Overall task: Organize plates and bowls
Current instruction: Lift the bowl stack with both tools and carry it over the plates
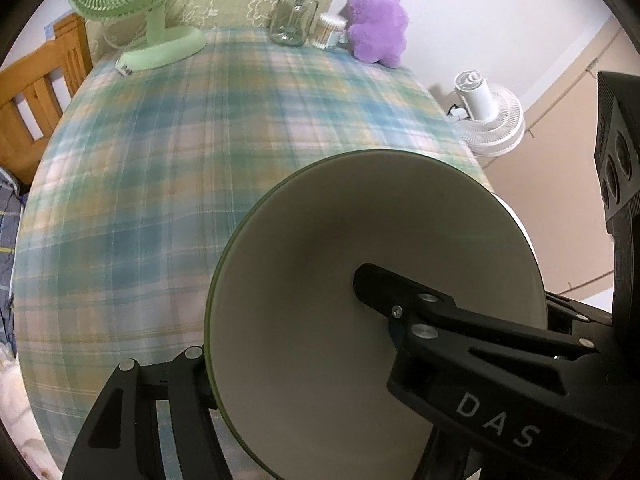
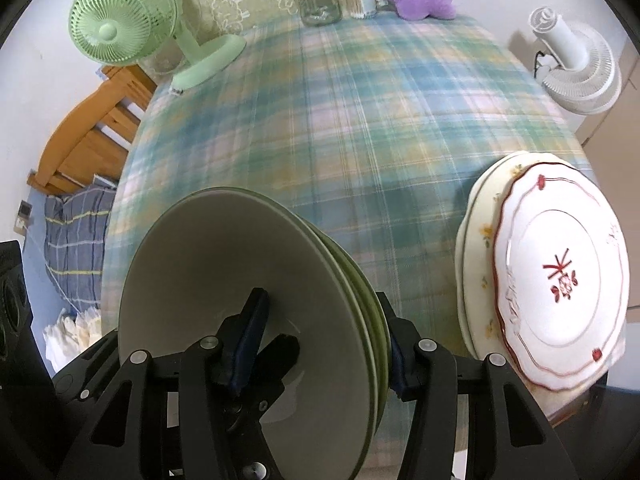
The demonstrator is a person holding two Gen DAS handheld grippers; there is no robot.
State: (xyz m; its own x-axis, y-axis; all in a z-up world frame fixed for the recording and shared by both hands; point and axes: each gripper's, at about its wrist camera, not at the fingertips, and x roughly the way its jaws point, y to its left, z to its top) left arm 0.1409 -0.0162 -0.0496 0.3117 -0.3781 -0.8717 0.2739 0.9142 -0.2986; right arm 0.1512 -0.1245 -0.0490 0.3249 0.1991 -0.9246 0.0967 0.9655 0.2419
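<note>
So the biggest thing here is the table [image 2: 360,128], plaid cloth all over, spreading out ahead of both claws. Next down, the white plates [image 2: 560,276] sit off to the right of the right claw [image 2: 324,344], stacked, the red-trimmed one on top and a floral one under it, right by the table edge. Then the green plates [image 2: 256,300]: looks like a stack of maybe three, held up on edge, faces pointing left and right, rim running away from the claw toward the far side of the table. The right claw has them pinched through the stack, one finger on the near face, one behind. In the left view the left claw [image 1: 288,328] straddles the same stack [image 1: 360,280], one finger [image 1: 384,288] flat on the pale face and the other behind the rim, so I'd call that pinching too, though contact on the back side is hidden. Handling-wise these look like glazed ceramic, so stiff, heavy as a stack, slick, and they'll chip if they knock together. I'd grip across the rim, deep, squeezing all of them at once so none slides out. Smaller stuff sits far ahead: green fan [image 2: 124,24], white fan [image 2: 576,68], purple plush [image 1: 376,24], jar [image 1: 294,12], swabs [image 1: 330,32].
</note>
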